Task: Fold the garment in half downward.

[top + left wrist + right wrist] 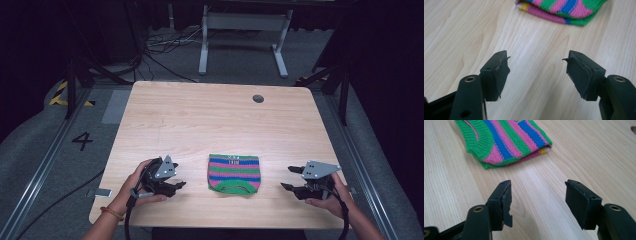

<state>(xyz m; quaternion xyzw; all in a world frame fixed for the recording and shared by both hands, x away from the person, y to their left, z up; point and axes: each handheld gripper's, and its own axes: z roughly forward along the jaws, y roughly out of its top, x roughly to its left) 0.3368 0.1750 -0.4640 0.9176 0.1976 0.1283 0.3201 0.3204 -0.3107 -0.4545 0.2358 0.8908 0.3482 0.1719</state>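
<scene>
Striped knit garment (234, 173) lies folded flat on the table (215, 120) between your two unclenched, empty grippers, left gripper (172, 185) slightly nearer than right gripper (289, 178), its green collar facing you.

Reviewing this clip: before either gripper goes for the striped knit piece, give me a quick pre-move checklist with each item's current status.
1. Left gripper open with nothing between its fingers: ok.
2. Right gripper open and empty: ok.
3. Striped knit piece lying flat on the table, between the two grippers: ok.
4. Both grippers apart from the knit piece, bare wood between: ok.
5. Finger pads intact: not ok, edges look frayed and torn in both gripper views.
6. Whether the piece is folded into layers: cannot tell for sure; a second edge shows underneath.
</scene>
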